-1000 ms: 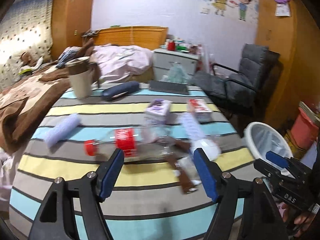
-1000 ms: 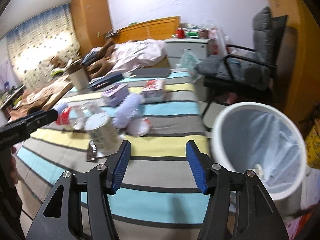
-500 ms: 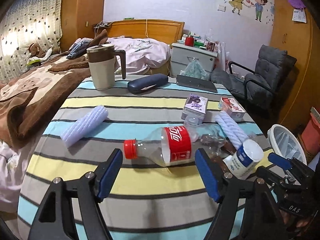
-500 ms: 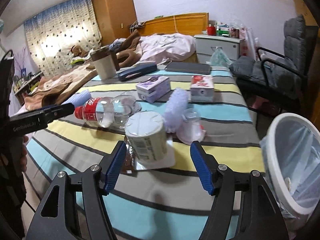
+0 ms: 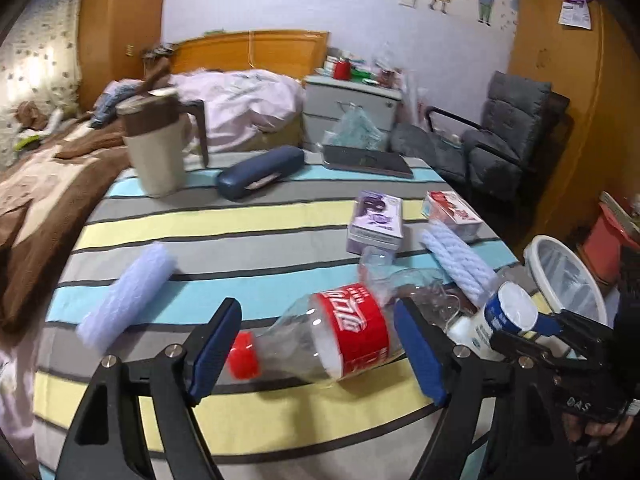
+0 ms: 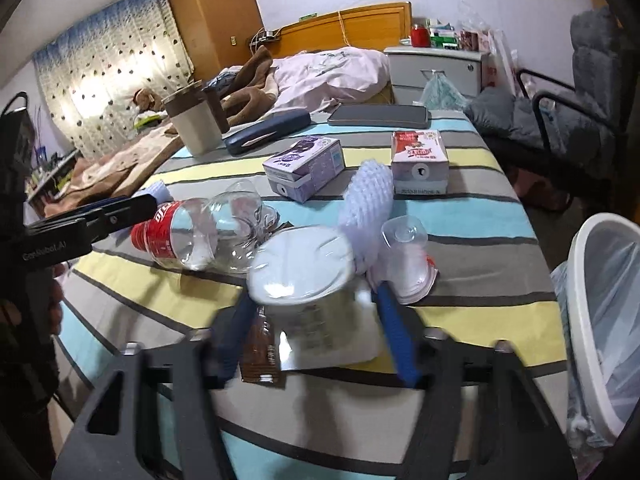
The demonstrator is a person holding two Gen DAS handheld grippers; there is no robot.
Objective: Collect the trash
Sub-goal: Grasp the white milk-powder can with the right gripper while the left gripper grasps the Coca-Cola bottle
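An empty clear cola bottle (image 5: 340, 336) with a red label and red cap lies on the striped table; it also shows in the right wrist view (image 6: 192, 236). My left gripper (image 5: 316, 344) is open, its fingers on either side of the bottle. A white can with a blue label (image 5: 500, 320) lies beside it. My right gripper (image 6: 316, 328) is open around that can (image 6: 308, 280). A brown wrapper (image 6: 260, 352) and a clear plastic cup (image 6: 404, 256) lie by the can.
A white bin with a liner (image 6: 600, 312) stands at the table's right edge. Two small cartons (image 6: 304, 166) (image 6: 418, 160), two pale blue rolls (image 5: 128, 288) (image 6: 368, 196), a mug (image 5: 154, 148), a dark case (image 5: 260, 172) and a tablet (image 6: 378, 116) sit on the table.
Both grippers have moved forward: the left now brackets the cola bottle, the right now brackets the white can. Both stay open.
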